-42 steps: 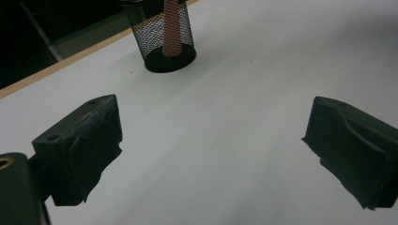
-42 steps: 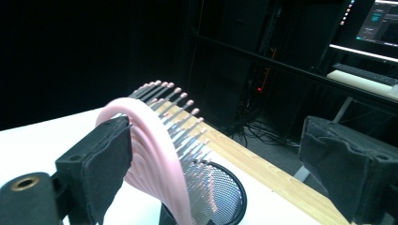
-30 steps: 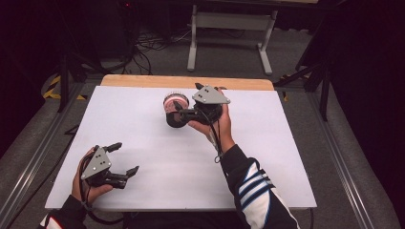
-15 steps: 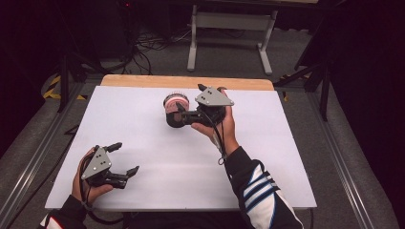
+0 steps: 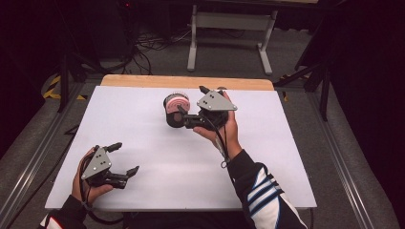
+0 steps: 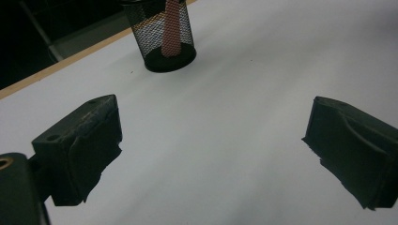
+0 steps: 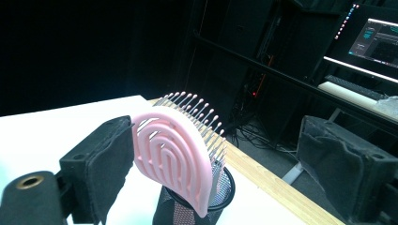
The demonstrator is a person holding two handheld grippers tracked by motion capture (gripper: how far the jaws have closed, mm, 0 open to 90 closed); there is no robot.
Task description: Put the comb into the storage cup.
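A: Item one — brush (image 7: 171, 150). Position against the right gripper (image 7: 225, 154)?

B: Between its jaws, hard by the left-hand pad as the right gripper view shows it; whether it touches that pad I cannot tell. The other pad stands well apart. Jaws wide, gripping nothing.

A: Location on the table (image 5: 143, 119)?

B: Far middle, near the wooden edge, standing in the cup (image 5: 173, 117).

A: Containers?

B: One black mesh cup, round, upright. Contents: the brush, handle down, head rising above the rim.

A: Description of the brush?

B: Pink, arched head with looped slots; thin bristles with pale ball tips on the far face.

A: Left gripper (image 5: 122, 158)?

B: Near corner, well apart from the cup — jaws wide, empty.
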